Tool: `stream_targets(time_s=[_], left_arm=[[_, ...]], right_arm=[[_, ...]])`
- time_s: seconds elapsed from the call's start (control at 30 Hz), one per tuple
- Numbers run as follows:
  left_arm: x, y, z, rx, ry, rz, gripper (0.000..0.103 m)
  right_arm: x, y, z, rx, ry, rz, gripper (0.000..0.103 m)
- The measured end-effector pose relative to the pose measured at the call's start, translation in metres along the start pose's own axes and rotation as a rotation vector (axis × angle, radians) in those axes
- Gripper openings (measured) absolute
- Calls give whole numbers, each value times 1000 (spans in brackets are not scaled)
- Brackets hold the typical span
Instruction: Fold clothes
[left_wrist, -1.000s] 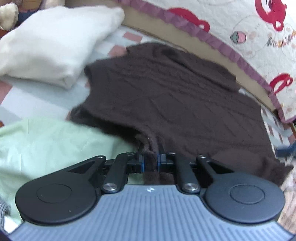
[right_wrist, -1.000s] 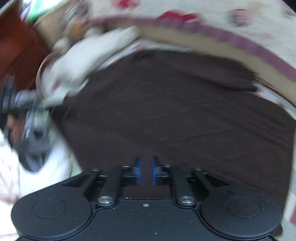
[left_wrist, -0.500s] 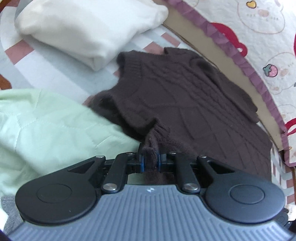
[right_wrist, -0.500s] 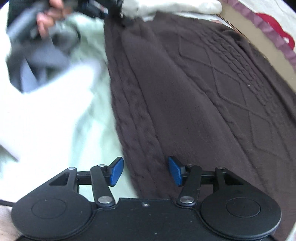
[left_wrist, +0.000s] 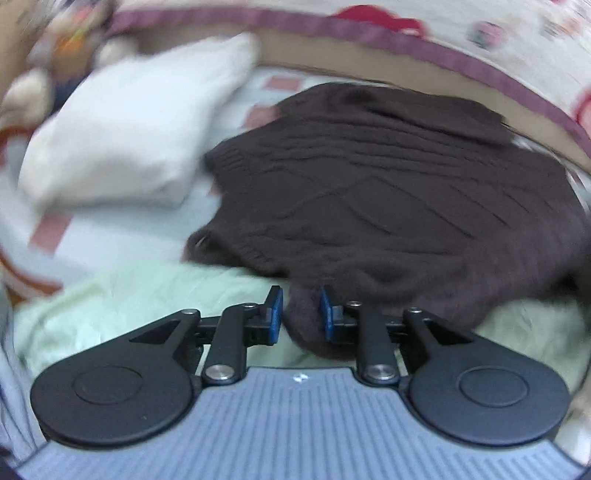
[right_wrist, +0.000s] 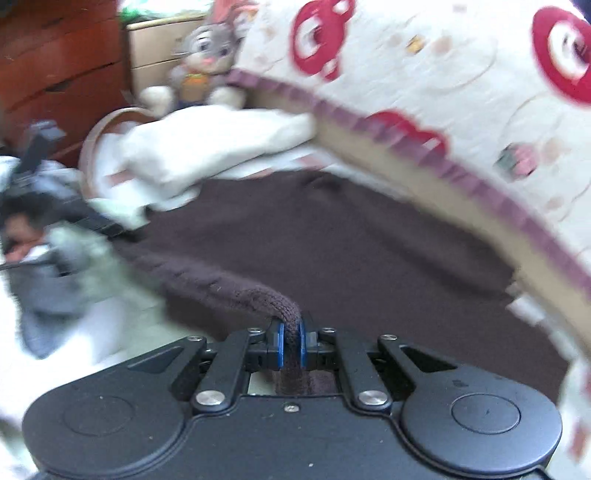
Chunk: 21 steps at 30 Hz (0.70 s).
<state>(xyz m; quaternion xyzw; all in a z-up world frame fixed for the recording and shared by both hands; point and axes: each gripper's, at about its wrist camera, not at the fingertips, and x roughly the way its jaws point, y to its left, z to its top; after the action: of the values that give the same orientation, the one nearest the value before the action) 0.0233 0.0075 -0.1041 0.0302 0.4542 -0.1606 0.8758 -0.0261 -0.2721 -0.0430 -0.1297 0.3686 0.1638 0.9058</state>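
**One grip firm, one loose on the sweater's hem**

The dark brown cable-knit sweater (left_wrist: 388, 192) lies spread on the bed, beside the folded white garment (left_wrist: 129, 136). The right gripper (right_wrist: 291, 343) pinches its ribbed hem tight. The left gripper (left_wrist: 301, 314) stands partly parted around a bunched edge, which risks slipping free and skewing the fold.

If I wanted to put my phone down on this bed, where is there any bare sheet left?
One bare strip of checked sheet shows, bordered by the white pillow, the brown sweater and the green quilt. Elsewhere it is crowded: the sweater runs up to the patterned quilt.
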Motion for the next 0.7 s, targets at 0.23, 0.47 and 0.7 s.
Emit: stream_targets(time_s=[0.23,0.47,0.7], left_arm=[[-33,0,17,167,-158,-167,47],[-2,-44,23,494,-115,-294,58],[72,-35,38,318,57,-266,59]], right_arm=[[56,-50,26,160,-19,6,8],[121,-53,39,162,35,61,9],[150,-69,14,254,124,34,24]])
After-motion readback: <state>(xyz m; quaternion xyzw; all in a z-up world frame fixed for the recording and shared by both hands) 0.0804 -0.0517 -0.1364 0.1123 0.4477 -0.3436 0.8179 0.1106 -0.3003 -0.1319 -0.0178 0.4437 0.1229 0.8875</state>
